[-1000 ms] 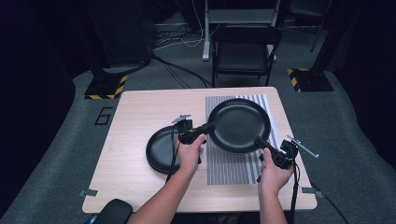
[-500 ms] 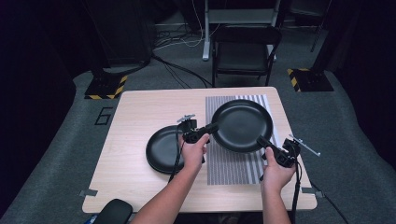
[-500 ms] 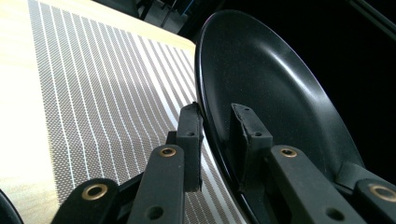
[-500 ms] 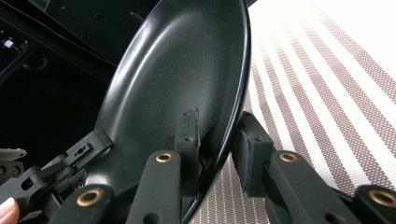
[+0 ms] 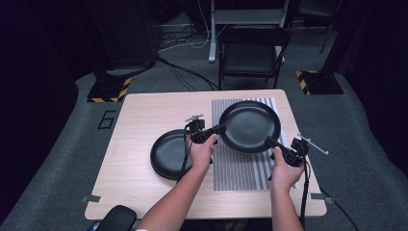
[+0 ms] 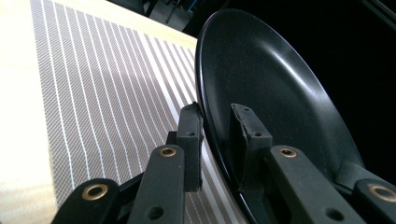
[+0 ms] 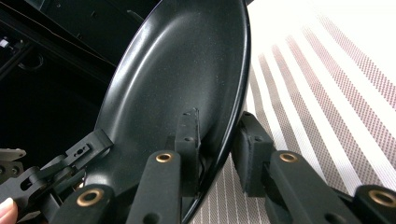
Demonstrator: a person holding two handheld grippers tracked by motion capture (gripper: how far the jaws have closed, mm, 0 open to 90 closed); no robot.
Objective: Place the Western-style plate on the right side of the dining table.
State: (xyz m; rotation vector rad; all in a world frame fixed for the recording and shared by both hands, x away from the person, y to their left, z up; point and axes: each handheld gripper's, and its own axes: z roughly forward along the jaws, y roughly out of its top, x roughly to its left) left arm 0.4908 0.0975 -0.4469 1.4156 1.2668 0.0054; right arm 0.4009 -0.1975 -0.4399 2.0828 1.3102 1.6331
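Large black plate (image 5: 249, 126) pinched at opposite rims by left gripper (image 5: 217, 130) and right gripper (image 5: 270, 142), second plate (image 5: 169, 154) on bench (image 5: 139, 120) in high view, rim clamped between fingers (image 6: 190, 140) in gripper views, striped mat (image 6: 102, 102) beneath.

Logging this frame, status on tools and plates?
Left tool and right tool both clamped on the big plate's rim, over the striped mat. Second plate beside it, clear.

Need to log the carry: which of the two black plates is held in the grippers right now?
The larger black plate over the striped mat: left gripper and right gripper each clamp its rim. The smaller black plate lies ungripped on the table.
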